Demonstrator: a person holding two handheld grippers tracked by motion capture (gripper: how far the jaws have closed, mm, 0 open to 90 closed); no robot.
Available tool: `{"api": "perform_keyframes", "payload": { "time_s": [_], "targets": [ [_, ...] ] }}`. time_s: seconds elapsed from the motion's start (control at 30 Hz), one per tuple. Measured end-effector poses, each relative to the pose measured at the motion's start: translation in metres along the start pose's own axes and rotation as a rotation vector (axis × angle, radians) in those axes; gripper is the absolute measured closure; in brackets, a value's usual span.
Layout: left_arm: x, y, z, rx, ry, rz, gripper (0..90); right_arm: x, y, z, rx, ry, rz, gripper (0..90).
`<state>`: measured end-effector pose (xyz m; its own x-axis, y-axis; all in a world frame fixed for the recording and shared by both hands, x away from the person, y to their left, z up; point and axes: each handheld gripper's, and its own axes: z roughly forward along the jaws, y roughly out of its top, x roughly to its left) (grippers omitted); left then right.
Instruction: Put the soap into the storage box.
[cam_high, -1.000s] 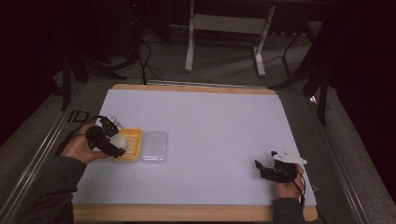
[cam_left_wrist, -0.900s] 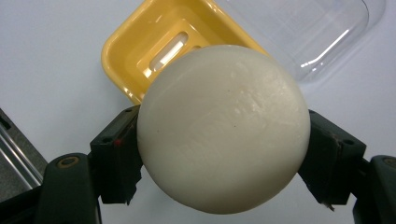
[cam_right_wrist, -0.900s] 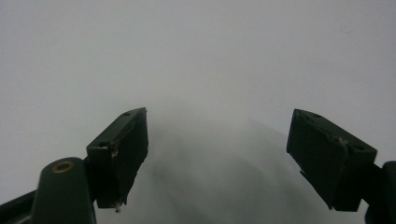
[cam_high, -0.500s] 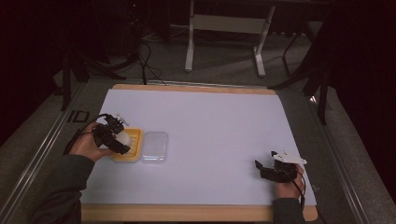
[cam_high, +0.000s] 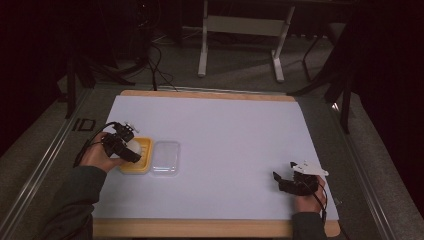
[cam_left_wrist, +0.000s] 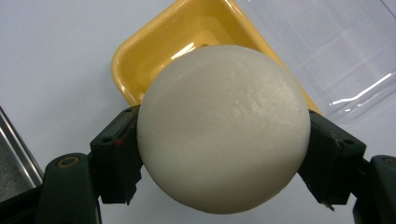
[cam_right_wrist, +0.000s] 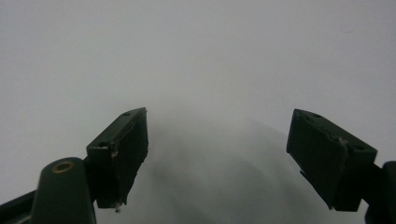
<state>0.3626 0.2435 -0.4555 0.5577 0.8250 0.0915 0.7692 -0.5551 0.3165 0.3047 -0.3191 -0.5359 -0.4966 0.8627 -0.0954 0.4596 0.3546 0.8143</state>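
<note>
1. White ball (cam_left_wrist: 223, 128): you are gripping it across its widest part in the left gripper (cam_high: 121, 145), jaws pressing both sides, so it cannot roll free.
2. You are holding it just above the yellow tray (cam_left_wrist: 187, 42) (clear lid (cam_high: 165, 157) lying beside), probably for placing.
3. You are resting the right gripper (cam_right_wrist: 217, 158) wide open and empty, well apart.

White table (cam_high: 225, 135) — yellow tray (cam_high: 143, 161), clear lid (cam_high: 165, 158).
</note>
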Motion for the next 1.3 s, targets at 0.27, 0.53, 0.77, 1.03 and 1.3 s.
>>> {"api": "perform_keyframes", "payload": {
  "time_s": [0.27, 0.53, 0.77, 1.03, 1.3],
  "targets": [
    [-0.002, 0.003, 0.008, 0.009, 0.003, -0.004, 24.6, 0.0, 0.0, 0.0, 0.0, 0.002, 0.001, 20.3],
    [-0.002, 0.004, 0.014, 0.016, 0.002, -0.003, 24.6, 0.0, 0.0, 0.0, 0.0, 0.001, 0.0, 20.3],
    [-0.004, 0.006, 0.019, 0.017, -0.009, -0.008, 24.6, 0.0, 0.0, 0.0, 0.0, 0.001, 0.0, 20.3],
    [-0.005, 0.008, 0.023, 0.039, -0.008, 0.005, 24.6, 0.0, 0.0, 0.0, 0.0, 0.002, 0.0, 20.3],
    [-0.004, 0.008, 0.026, 0.056, -0.006, 0.008, 24.6, 0.0, 0.0, 0.0, 0.002, 0.002, -0.001, 20.3]
  ]
}}
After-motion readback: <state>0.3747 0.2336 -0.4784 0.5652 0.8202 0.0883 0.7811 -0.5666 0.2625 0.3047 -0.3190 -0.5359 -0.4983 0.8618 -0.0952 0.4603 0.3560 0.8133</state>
